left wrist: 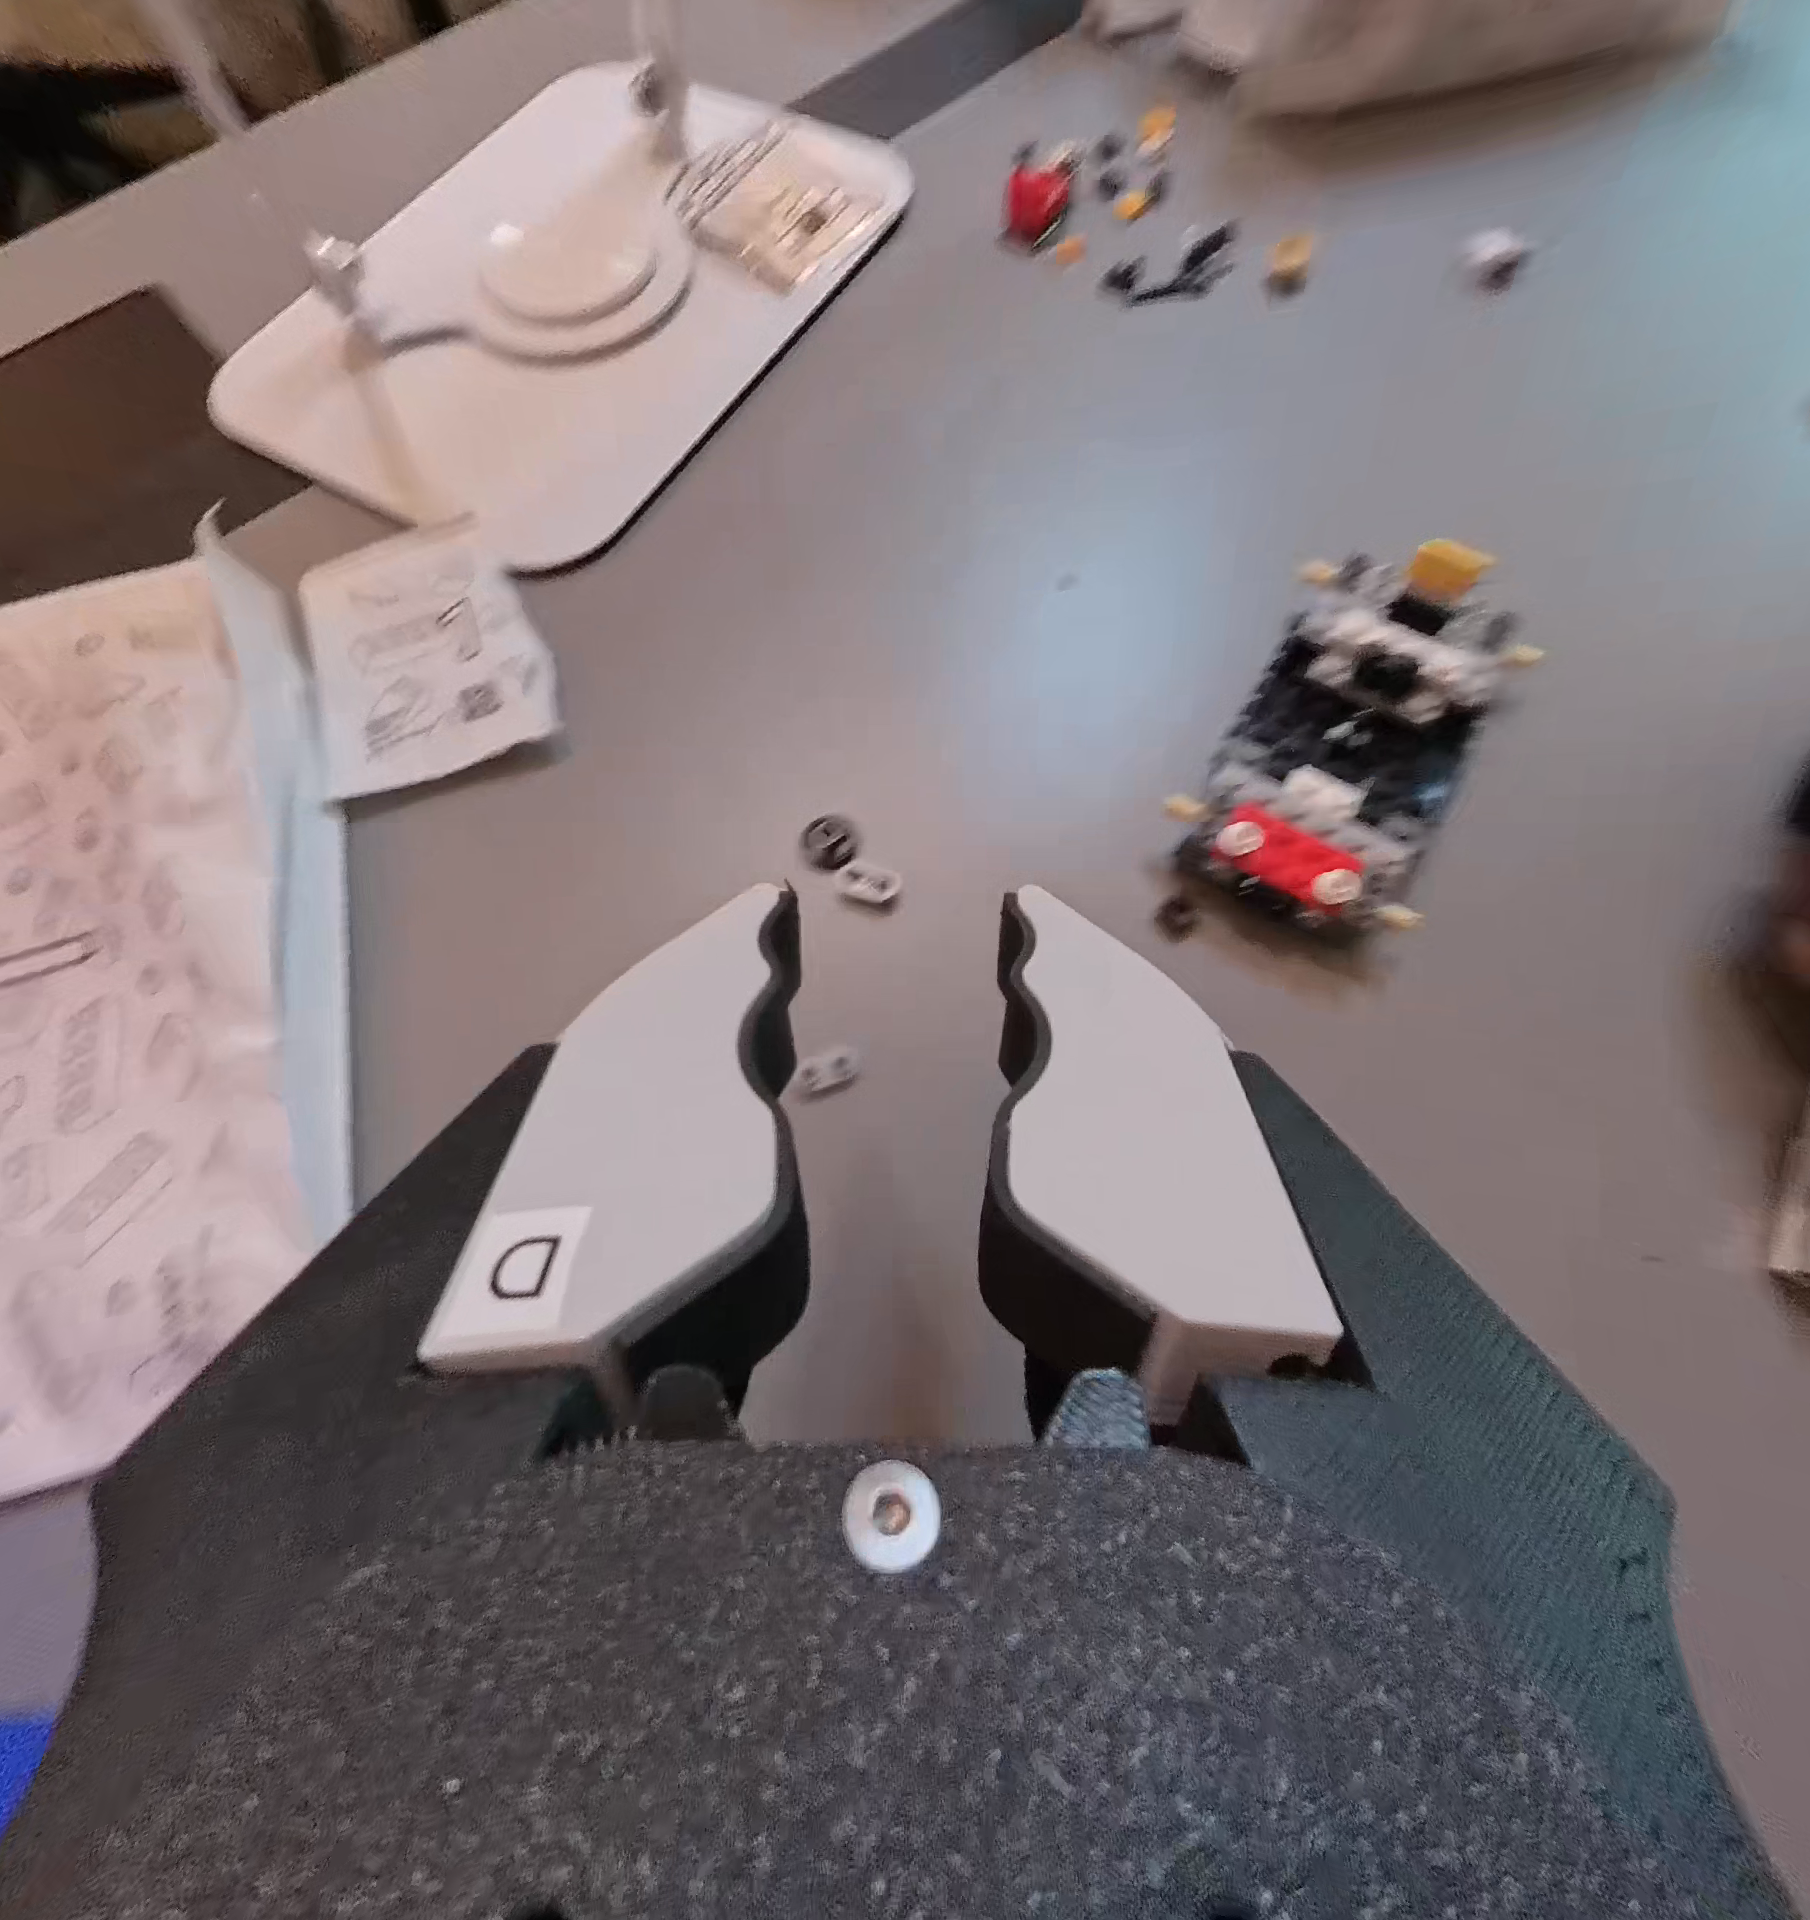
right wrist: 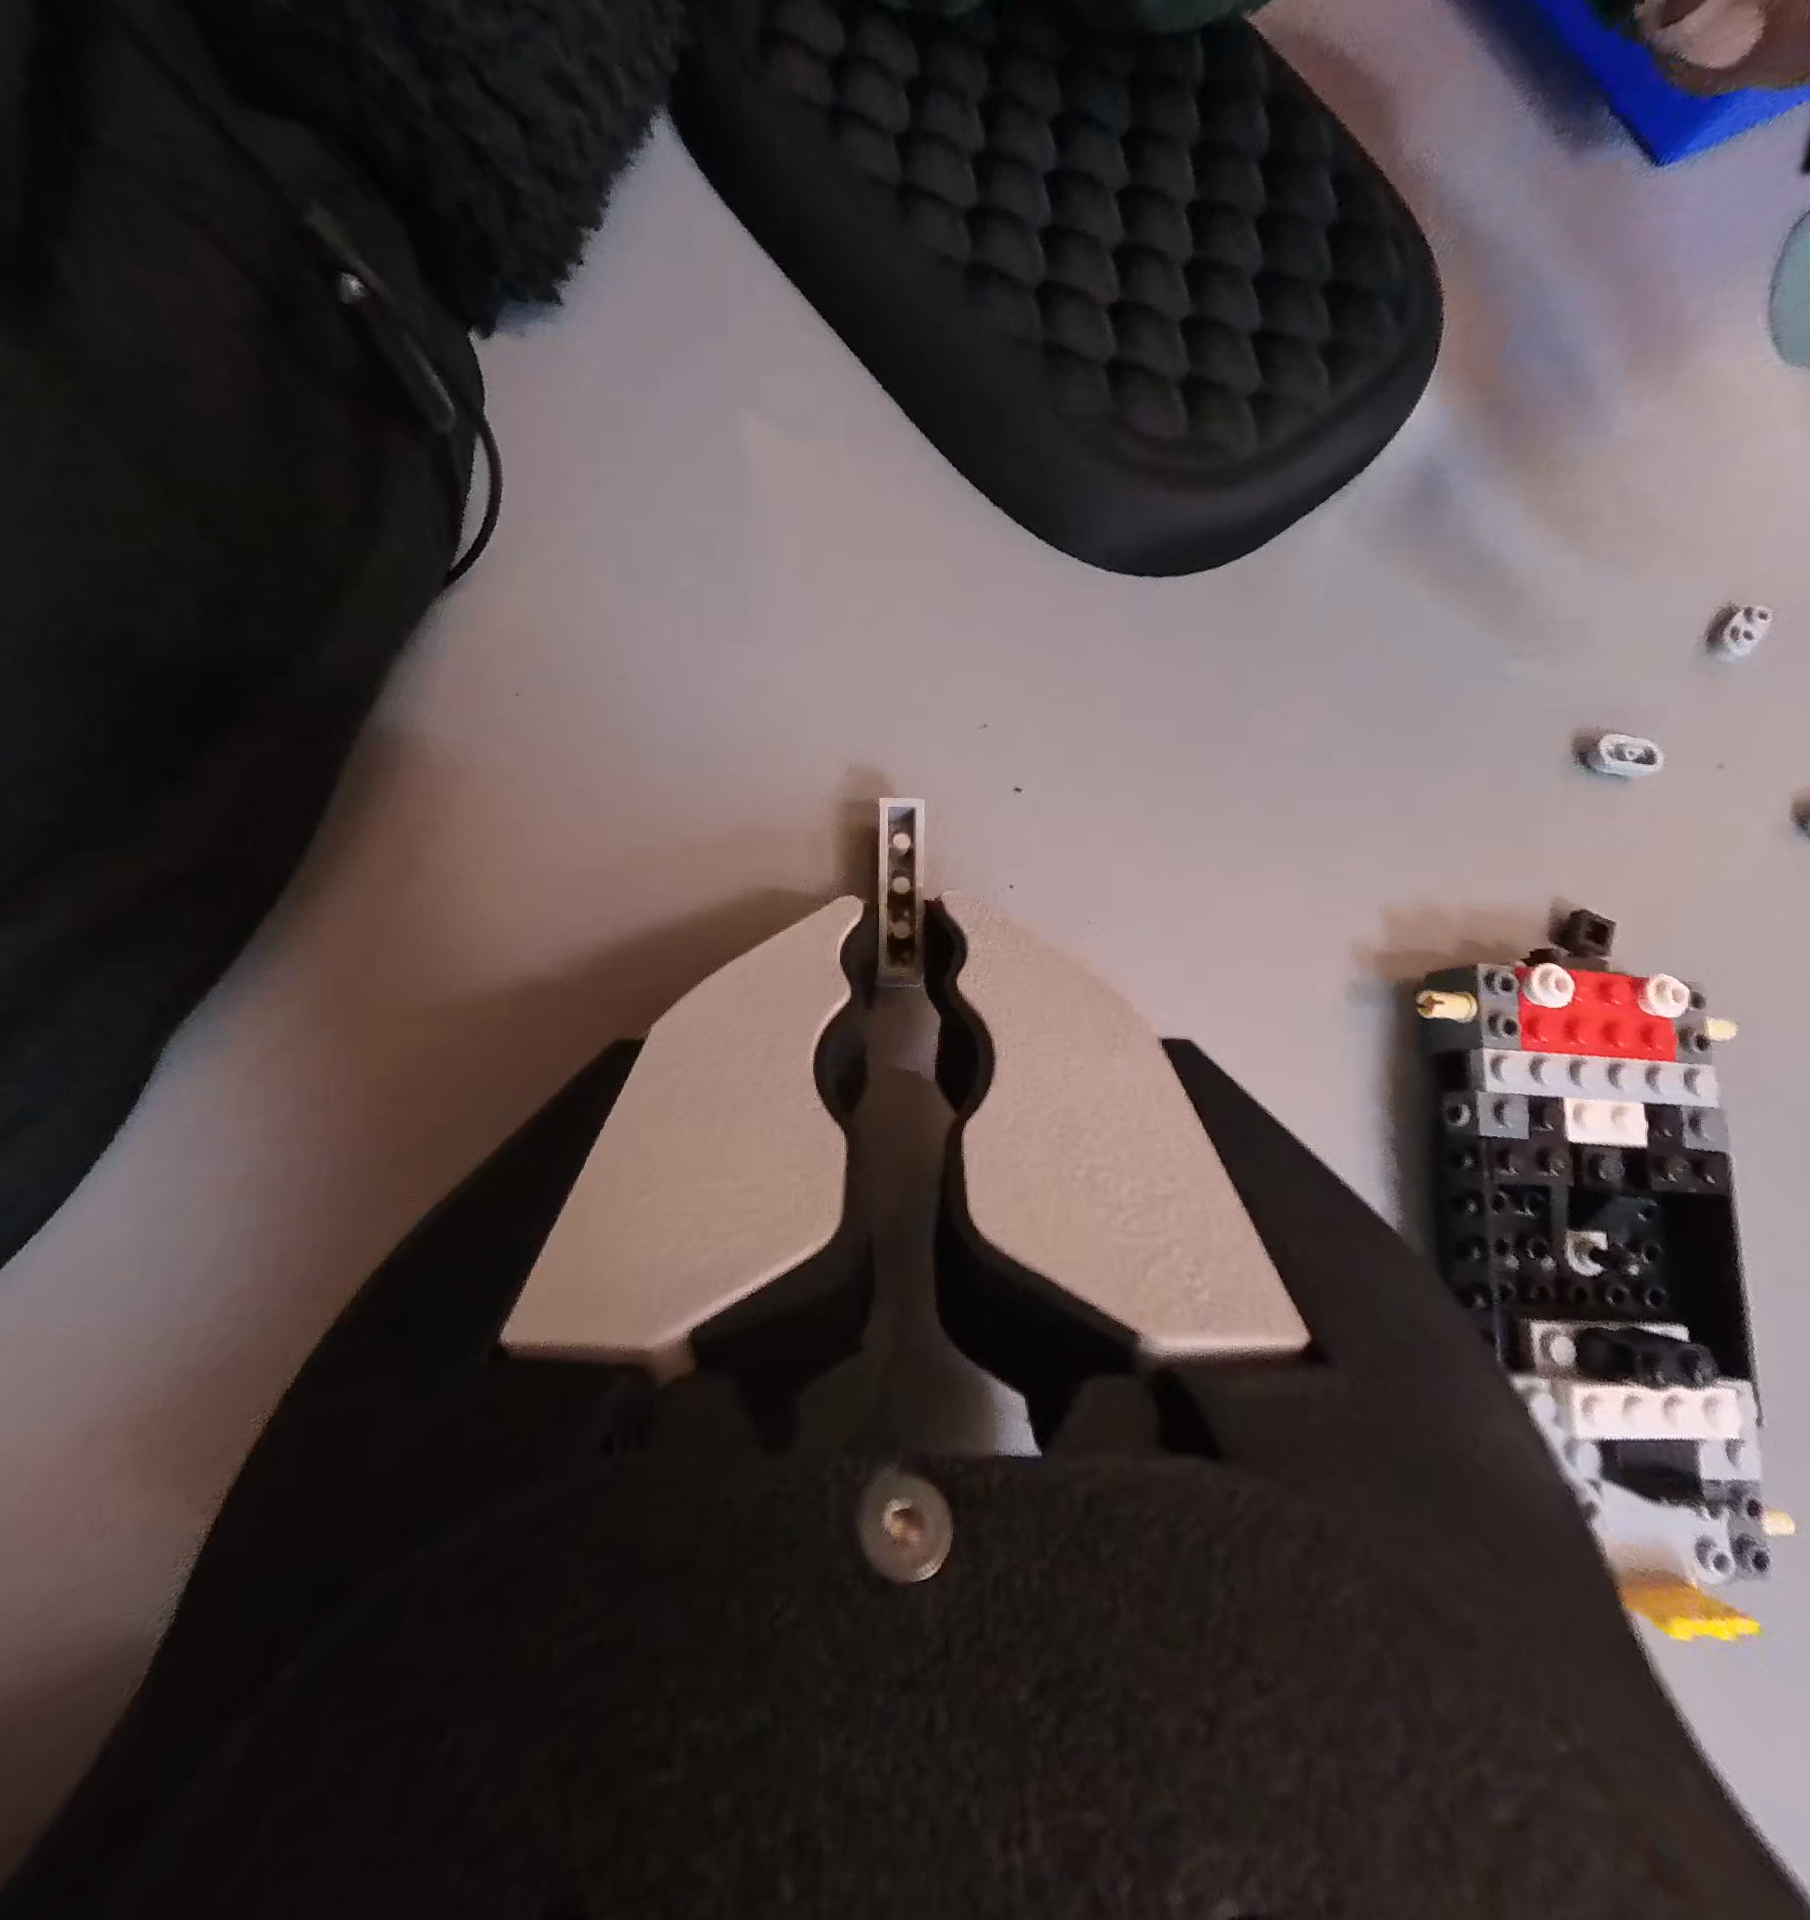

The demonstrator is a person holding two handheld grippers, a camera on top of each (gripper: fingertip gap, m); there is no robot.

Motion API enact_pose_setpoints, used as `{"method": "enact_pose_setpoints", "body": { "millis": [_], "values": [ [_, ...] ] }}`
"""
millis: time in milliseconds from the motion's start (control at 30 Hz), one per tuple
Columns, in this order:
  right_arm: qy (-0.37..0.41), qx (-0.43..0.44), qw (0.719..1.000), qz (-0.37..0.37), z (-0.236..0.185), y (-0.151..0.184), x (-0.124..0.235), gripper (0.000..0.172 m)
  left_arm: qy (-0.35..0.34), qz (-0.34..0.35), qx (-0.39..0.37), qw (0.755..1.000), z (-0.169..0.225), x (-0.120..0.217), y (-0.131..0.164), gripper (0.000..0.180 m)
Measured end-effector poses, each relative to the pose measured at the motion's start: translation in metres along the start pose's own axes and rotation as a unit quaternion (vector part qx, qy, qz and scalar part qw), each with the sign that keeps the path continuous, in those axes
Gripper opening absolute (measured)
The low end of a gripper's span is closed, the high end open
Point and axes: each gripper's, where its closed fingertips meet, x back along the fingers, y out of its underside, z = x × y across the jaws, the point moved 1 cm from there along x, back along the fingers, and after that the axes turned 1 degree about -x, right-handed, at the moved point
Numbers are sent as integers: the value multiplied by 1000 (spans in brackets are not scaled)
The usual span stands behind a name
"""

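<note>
Grey laminate makes up the table (right wrist: 672, 675), which fills both views. A black dimpled cushion (right wrist: 1088, 281) lies at the upper middle of the right wrist view, and a dark fleecy garment (right wrist: 153, 520) covers the upper left. In the left wrist view a white lamp base (left wrist: 527, 353) sits at the upper left, with printed instruction sheets (left wrist: 101, 935) along the left edge. A half-built brick model (right wrist: 1597, 1247), black and grey with a red plate, lies at the right of the right wrist view. The left tool (left wrist: 899, 904) is spread wide over bare table with nothing between its pads; two small pale grey link pieces (left wrist: 866, 883) and a black round piece (left wrist: 826, 837) lie just beyond its tips. The right tool (right wrist: 903, 909) is nearly closed, its pads pinching a narrow grey brick plate (right wrist: 901, 868) that juts forward past the tips, at the frame's centre.
</note>
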Motion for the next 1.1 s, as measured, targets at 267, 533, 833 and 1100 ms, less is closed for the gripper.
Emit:
{"method": "enact_pose_setpoints", "body": {
  "millis": [267, 533, 833, 1100],
  "values": [
    [90, -152, 963, 204, 53, -28, 62, 8, 225, 192, -31, 955, 86, 28, -56, 21],
    [81, -284, 864, 408, 80, -45, 113, 8, 318, 227, -22, 920, 135, 26, -68, 22],
    [54, -320, 838, 439, 85, -43, 115, 8, 352, 237, 6, 905, 144, 28, -71, 15],
    [54, -309, 847, 430, 81, -44, 111, 8, 372, 244, 20, 895, 145, 33, -74, 4]
  ]
}}
